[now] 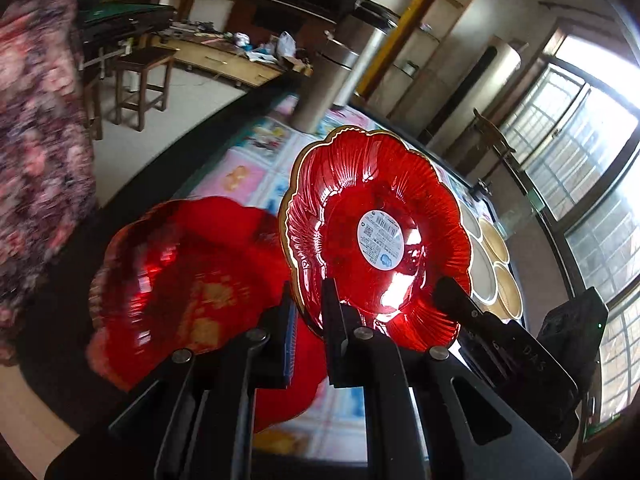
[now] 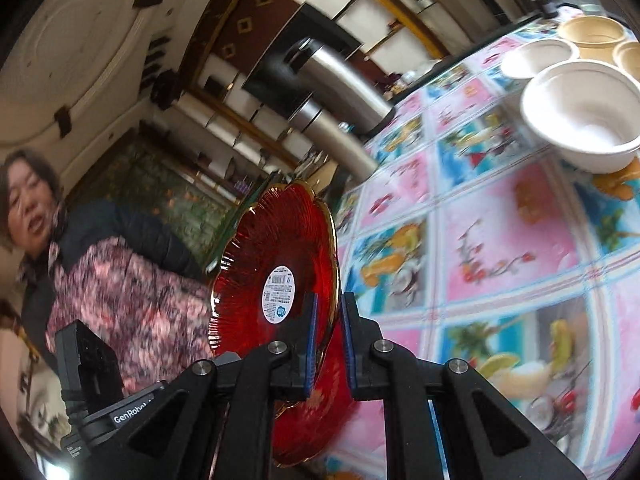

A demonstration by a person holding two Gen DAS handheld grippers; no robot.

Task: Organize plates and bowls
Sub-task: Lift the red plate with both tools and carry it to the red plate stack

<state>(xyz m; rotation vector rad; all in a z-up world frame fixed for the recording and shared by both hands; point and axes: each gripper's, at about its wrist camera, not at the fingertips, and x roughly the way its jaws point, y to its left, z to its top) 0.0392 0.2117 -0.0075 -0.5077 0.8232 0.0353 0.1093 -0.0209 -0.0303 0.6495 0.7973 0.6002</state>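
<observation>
A: Left claw?
B: Mine, clamped narrow on the rim of a red plate, held up on edge, sticker facing me. A second red plate sits blurred just left of it, lower.
A: Right claw?
B: Pinching a red plate rim too, tilted up; another red one under the fingers.
A: Farther out?
B: Patterned desk to the right, white bowl beyond, tan bowls behind it. Person's floral sleeve far left.
</observation>
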